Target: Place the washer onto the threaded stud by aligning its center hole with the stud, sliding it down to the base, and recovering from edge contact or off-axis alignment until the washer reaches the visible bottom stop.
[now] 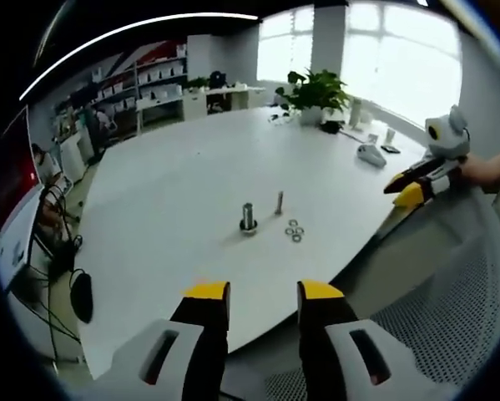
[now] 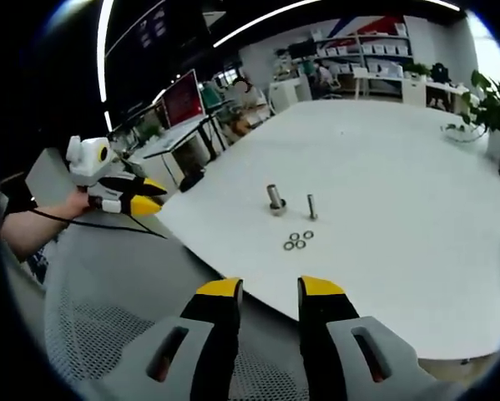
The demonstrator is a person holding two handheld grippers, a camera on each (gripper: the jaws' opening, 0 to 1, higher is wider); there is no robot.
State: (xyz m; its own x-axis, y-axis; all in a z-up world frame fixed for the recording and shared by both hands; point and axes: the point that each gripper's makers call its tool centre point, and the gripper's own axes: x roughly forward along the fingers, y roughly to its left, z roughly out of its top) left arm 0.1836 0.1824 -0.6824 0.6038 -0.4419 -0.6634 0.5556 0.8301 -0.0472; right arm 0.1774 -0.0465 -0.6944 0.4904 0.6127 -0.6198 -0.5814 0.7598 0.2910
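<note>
On the white table (image 1: 191, 175), three small metal ring washers (image 1: 295, 230) beside the stud (image 1: 279, 202).

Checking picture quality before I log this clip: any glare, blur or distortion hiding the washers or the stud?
Left gripper view: windows blow out white, fisheye bends the table edge, washers tiny but distinct, stud readable. Right gripper view: even light, ceiling strip glares, washers and stud small, soft.
</note>
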